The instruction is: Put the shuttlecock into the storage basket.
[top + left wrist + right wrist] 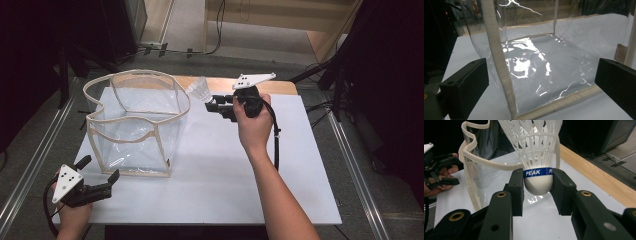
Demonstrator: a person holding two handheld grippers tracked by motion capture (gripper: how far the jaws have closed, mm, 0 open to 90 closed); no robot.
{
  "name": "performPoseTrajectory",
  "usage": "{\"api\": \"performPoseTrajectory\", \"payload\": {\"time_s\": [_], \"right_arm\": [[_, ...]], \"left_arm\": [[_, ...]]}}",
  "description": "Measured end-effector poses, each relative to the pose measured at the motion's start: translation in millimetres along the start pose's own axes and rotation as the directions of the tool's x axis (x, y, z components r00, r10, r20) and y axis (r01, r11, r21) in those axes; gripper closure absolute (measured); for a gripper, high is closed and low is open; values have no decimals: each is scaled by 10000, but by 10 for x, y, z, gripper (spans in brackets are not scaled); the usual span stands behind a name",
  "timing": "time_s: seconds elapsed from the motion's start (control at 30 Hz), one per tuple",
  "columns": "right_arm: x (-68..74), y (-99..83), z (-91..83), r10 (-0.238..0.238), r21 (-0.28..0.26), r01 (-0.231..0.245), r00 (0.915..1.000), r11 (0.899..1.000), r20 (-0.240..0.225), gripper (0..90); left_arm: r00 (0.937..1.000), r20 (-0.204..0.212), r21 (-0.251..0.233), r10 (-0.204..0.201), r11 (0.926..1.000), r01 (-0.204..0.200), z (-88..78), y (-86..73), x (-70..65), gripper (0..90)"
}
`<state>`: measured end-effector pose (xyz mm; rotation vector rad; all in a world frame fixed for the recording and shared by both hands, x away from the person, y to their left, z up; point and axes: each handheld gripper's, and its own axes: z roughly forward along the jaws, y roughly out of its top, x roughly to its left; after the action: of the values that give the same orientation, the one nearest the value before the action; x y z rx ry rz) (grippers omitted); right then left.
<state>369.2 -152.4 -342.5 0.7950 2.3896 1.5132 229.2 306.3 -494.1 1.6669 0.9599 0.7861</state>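
The right gripper has its two black jaws clamped on the white cork base of a shuttlecock with a blue PEAK band, above the white counter, with a clear bag behind and the other gripper at far left.

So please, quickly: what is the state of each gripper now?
Left gripper: open, holding nothing, beside the clear bag.
Right gripper: closed on the shuttlecock, gripping its white cork head.
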Motion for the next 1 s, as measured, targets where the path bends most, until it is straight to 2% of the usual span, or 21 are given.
{"api": "performPoseTrajectory", "payload": {"time_s": [0.53,1.0], "right_arm": [[70,158,97,-164,-23,163,9996,9999,-229,617],[124,268,279,-337,46,340,9981,9994,-525,617]], "left_arm": [[10000,-6,2,-11,10000,11,0,1,3,0],[10000,3,10,-25,10000,25,-2,1,6,0]]}}
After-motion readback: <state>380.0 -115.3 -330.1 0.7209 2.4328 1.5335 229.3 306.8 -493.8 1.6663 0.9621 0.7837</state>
